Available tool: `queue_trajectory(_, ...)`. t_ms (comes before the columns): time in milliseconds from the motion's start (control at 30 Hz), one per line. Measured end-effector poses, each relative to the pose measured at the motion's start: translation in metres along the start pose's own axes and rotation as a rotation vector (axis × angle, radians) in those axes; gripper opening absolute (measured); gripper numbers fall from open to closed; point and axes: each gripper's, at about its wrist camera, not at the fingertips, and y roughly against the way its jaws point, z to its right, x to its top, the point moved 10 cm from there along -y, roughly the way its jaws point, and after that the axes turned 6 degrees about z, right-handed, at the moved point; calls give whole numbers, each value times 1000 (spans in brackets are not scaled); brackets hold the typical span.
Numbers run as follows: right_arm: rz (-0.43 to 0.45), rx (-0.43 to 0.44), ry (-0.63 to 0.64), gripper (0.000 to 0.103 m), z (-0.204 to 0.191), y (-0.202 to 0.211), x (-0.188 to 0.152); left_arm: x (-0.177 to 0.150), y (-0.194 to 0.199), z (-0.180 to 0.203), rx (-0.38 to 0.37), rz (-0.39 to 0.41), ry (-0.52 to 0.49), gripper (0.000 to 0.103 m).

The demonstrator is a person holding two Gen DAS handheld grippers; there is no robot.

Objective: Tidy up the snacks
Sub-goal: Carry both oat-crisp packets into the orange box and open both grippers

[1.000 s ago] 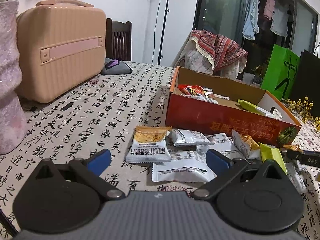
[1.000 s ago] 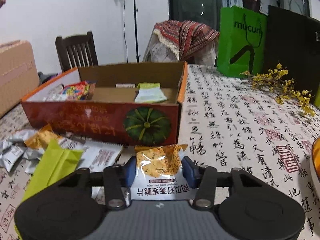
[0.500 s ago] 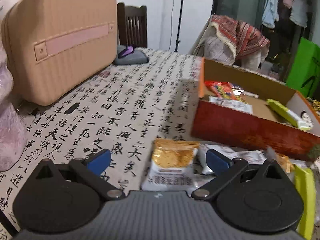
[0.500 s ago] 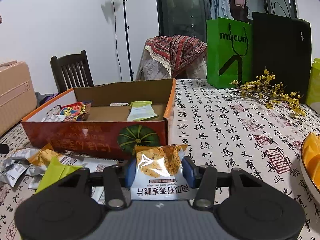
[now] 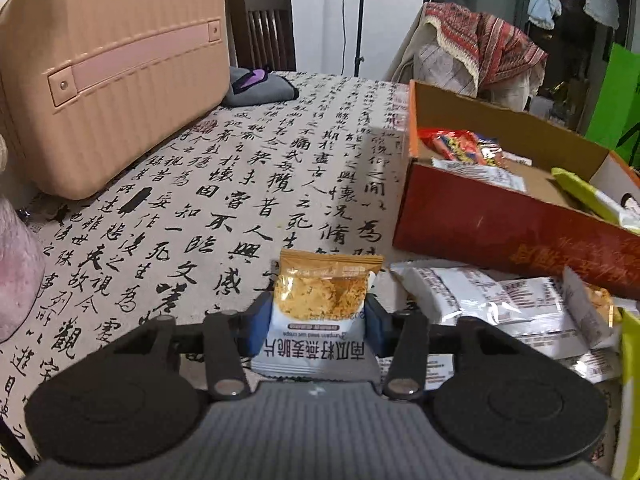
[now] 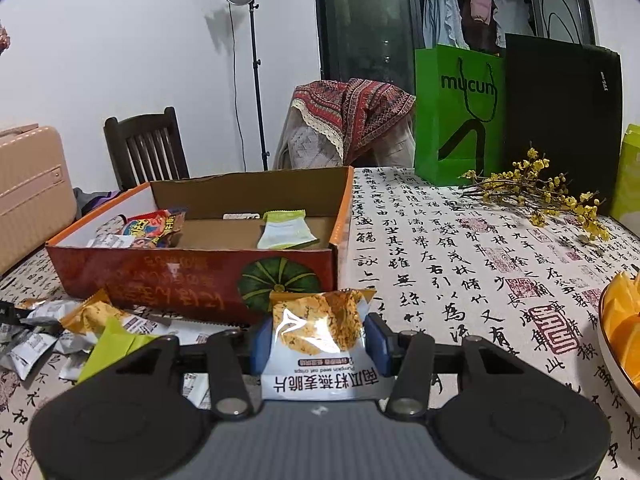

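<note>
In the left wrist view an orange-and-white crisp packet (image 5: 324, 300) lies on the calligraphy tablecloth, and my left gripper (image 5: 316, 320) is closing on it, blue pads touching both its sides. My right gripper (image 6: 320, 344) is shut on a second packet of the same kind (image 6: 320, 324), held in front of the red cardboard box (image 6: 180, 280). The box (image 5: 500, 224) is open-topped and holds a red snack bag (image 5: 460, 148), white packets and a green packet (image 6: 284, 228). Several loose packets (image 5: 500, 308) lie in a heap before the box.
A beige suitcase (image 5: 112, 72) and a grey pouch (image 5: 256, 88) stand at the far left. Green (image 6: 456, 112) and black (image 6: 560, 120) paper bags, a yellow flower sprig (image 6: 536, 192) and a bowl of orange slices (image 6: 624, 328) sit right. A loose green packet (image 6: 116, 344) lies near my right gripper.
My left gripper moved left up to the orange-topped packet, and its jaws came in from wide apart onto the packet's sides. The right gripper kept its packet and tilted up slightly.
</note>
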Motion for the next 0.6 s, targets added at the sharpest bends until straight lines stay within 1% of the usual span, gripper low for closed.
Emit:
queue_trajectory(133,5,2,1,48,0,1,0,0,10,0,-4,40,-2,48)
queue_trajectory(333,37,6,5,48,-3,7,5,8,33,3,-39,111,9,48)
queue_trajectory(600,99,18,26,48,-11,24,19,30,61,34,-107,204,-12,48)
